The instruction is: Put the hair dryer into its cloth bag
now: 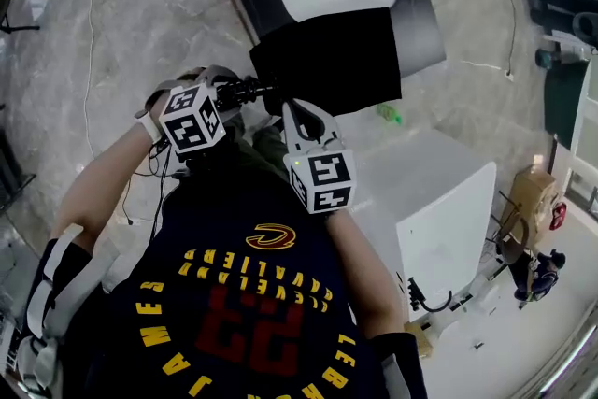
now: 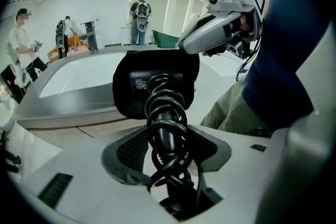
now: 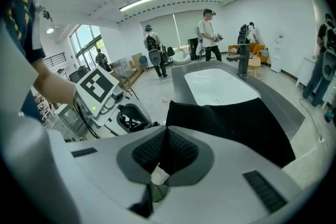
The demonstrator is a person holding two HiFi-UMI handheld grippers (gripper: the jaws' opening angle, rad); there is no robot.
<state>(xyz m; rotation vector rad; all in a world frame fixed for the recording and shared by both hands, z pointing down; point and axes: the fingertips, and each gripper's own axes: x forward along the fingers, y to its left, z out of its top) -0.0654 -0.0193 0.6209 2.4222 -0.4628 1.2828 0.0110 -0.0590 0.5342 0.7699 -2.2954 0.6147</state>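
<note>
The black hair dryer (image 2: 152,81) has its cord coiled round the handle (image 2: 163,128). My left gripper (image 2: 165,152) is shut on that handle, and the dryer's body points away from me. In the head view the coiled cord (image 1: 245,92) sticks out of the left gripper (image 1: 234,94) toward the black cloth bag (image 1: 327,61). My right gripper (image 1: 293,107) is shut on an edge of the bag, which hangs spread out in the air. In the right gripper view the bag (image 3: 231,123) runs out from the shut right gripper (image 3: 165,136), with the dryer (image 3: 131,119) just left of it.
A white bathtub with a grey rim (image 1: 420,14) stands straight ahead under the bag. A white cabinet (image 1: 439,210) is at my right. A small green object (image 1: 391,114) lies on the floor. Several people (image 3: 210,34) stand beyond the tub, and a faucet (image 3: 242,57) rises at its far end.
</note>
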